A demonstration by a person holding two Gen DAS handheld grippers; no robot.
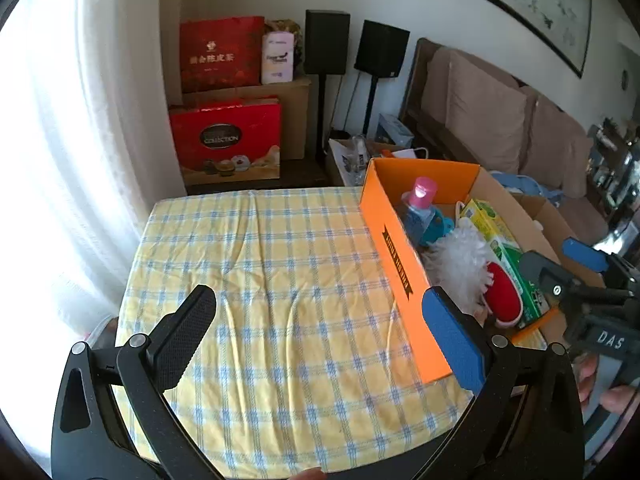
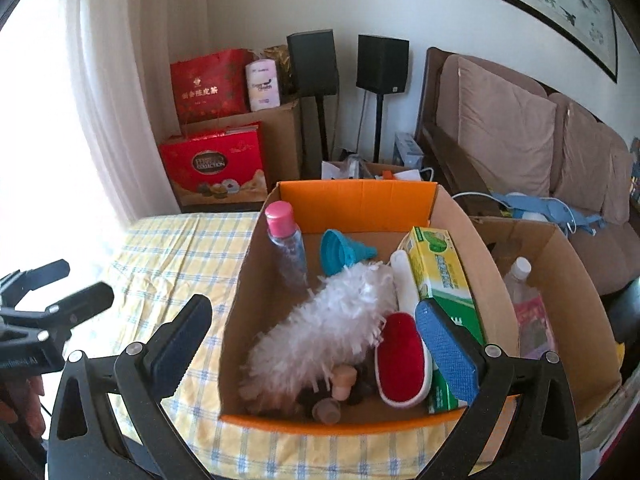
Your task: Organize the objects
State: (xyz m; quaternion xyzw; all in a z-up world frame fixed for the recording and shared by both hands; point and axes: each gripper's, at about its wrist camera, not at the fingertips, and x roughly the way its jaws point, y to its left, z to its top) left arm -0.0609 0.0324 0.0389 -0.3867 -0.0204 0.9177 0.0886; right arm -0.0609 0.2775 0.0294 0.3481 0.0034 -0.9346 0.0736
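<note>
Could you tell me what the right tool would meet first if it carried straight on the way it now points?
Probably the white fluffy duster lying in the orange box. The open right tool points over the box's near wall at it, though depth is hard to judge.

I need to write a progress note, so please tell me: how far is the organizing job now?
Possibly done: the orange box holds a pink-capped bottle, teal funnel, white duster, green-yellow carton and red brush. In hand: nothing; the left gripper and right gripper are open. Left: unclear; the checkered tablecloth shows no loose items.
</note>
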